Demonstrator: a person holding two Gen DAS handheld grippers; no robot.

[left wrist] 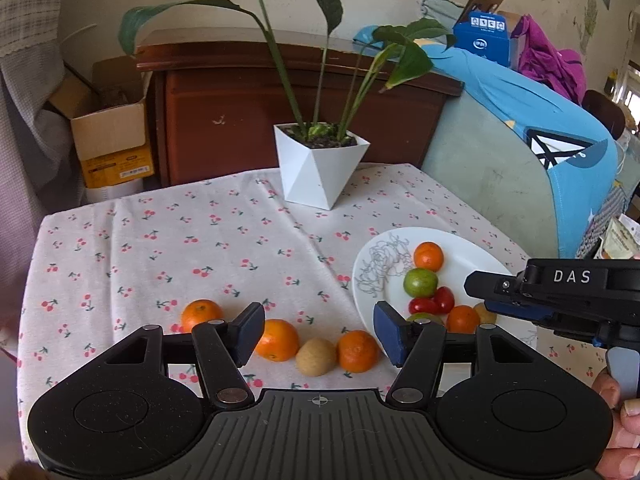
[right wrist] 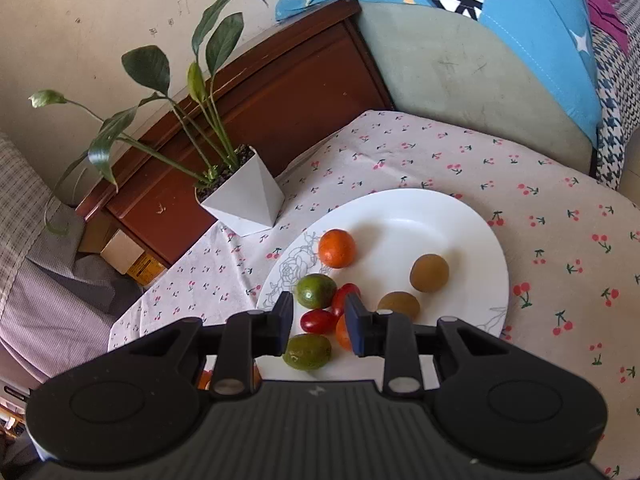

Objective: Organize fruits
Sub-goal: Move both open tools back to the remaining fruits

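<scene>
In the left wrist view three oranges (left wrist: 277, 340) and a tan round fruit (left wrist: 316, 357) lie in a row on the cherry-print tablecloth (left wrist: 192, 248), left of a white plate (left wrist: 384, 264). My left gripper (left wrist: 319, 332) is open and empty, its jaws wide around the middle of the row and just above it. The plate (right wrist: 440, 216) holds oranges (right wrist: 337, 248), green limes (right wrist: 316, 290), red cherry tomatoes (right wrist: 318, 320) and brown fruits (right wrist: 429, 273). My right gripper (right wrist: 318, 320) is open and empty above the plate's near side, over the tomatoes. Its body shows at the right of the left wrist view (left wrist: 560, 292).
A white faceted pot with a leafy plant (left wrist: 320, 164) stands at the table's far side. Behind it are a brown wooden cabinet (left wrist: 248, 120), a cardboard box (left wrist: 108, 128) and a chair draped in blue cloth (left wrist: 532, 120) on the right.
</scene>
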